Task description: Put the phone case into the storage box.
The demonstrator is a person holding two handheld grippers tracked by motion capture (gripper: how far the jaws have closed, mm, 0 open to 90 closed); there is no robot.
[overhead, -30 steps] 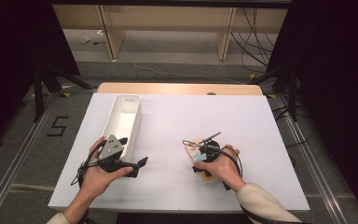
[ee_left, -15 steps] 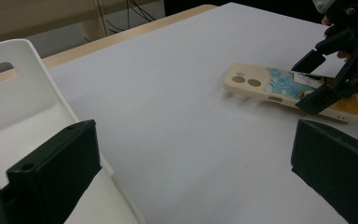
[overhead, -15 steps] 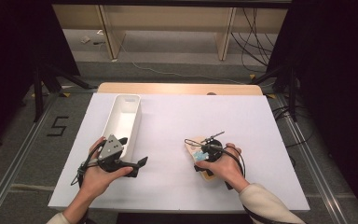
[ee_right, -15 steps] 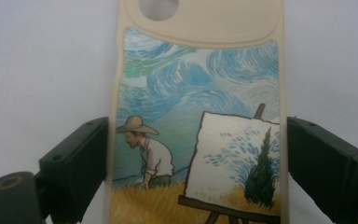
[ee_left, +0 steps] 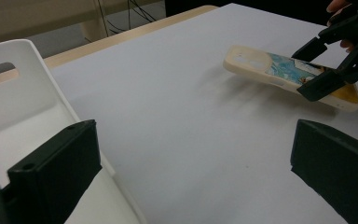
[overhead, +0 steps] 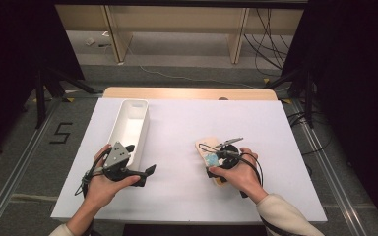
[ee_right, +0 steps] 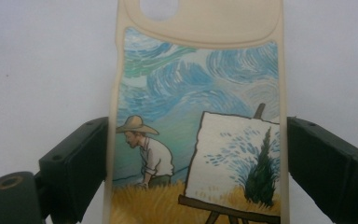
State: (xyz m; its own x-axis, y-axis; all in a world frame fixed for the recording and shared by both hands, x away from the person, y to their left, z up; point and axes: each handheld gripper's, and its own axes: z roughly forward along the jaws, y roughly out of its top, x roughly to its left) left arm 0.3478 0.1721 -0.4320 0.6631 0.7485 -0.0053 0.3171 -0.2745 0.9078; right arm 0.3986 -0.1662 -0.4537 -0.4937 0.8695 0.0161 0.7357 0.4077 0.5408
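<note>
A cream phone case [overhead: 204, 149] printed with a painter at an easel is held at the right of the white table sheet [overhead: 187, 118]. My right gripper [overhead: 215, 160] is shut on its long edges. In the right gripper view the case [ee_right: 196, 93] runs up between the two black jaws, which touch both of its sides. Seen from the left gripper view, the case [ee_left: 270, 65] hangs tilted just above the sheet in the right gripper [ee_left: 317, 65]. My left gripper [overhead: 140, 158] is open and holds nothing, beside the near end of a white bin [overhead: 128, 125].
The long white bin [ee_left: 23, 93] lies at the table's left with its handle cutout at the far end. A wooden table edge [overhead: 187, 92] shows behind the sheet. Cables and shelf legs stand on the floor beyond it.
My right gripper has shifted very slightly with the case in it. The left gripper has stayed where it was.
</note>
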